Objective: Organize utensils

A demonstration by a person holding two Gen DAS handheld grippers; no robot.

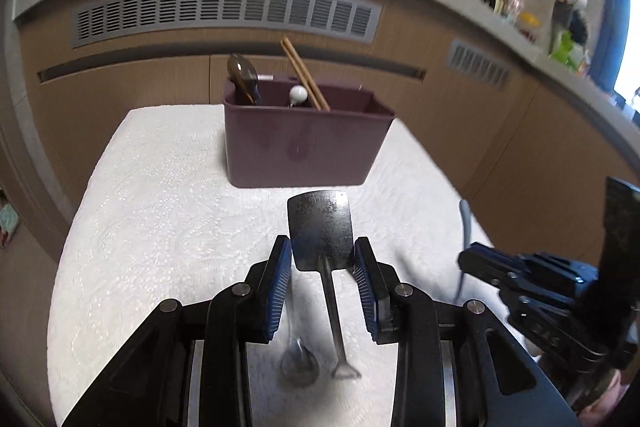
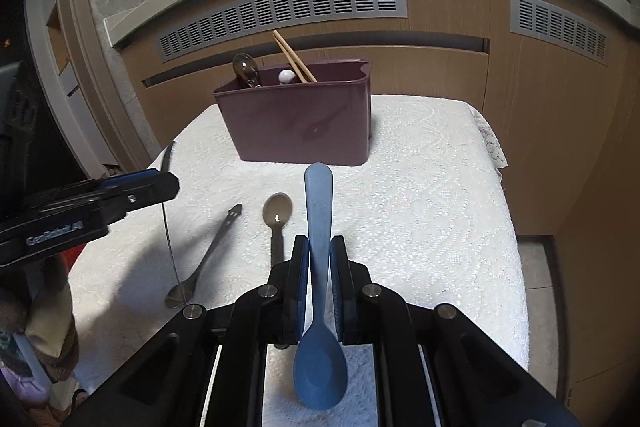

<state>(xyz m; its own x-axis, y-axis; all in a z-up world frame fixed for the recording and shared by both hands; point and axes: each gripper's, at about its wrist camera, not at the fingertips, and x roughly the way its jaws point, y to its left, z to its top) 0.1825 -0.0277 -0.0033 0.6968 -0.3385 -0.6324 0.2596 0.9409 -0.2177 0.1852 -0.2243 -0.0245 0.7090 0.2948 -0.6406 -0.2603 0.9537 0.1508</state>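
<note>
A blue spoon (image 2: 318, 267) stands in the middle of the right wrist view, pinched by its handle between the pads of the right gripper (image 2: 319, 259); its bowl hangs low toward the camera and its handle tip points up at the purple box (image 2: 296, 123) in the upper middle. In the left wrist view a metal spatula (image 1: 320, 231) sits at centre, its flat blade clamped between the blue pads of the left gripper (image 1: 322, 259), the handle running down toward the camera. Under it a spoon (image 1: 300, 363) is blurred and partly hidden by the finger.

In the right wrist view the left gripper enters from the left edge, and the spatula shows only as a thin edge-on line (image 2: 168, 219). On the white cloth (image 2: 420, 207), left of centre, lie a slim steel spoon (image 2: 208, 255) and a darker spoon (image 2: 277, 215), whose handle is cut off behind the right gripper.

The box holds wooden chopsticks (image 2: 294, 61), leaning left, a shiny spoon (image 2: 244, 67) and a white ball-topped piece (image 2: 286, 76), their lower parts hidden by its wall. The right gripper appears at the right edge of the left view (image 1: 520, 279), with the blue spoon partly hidden behind it.
</note>
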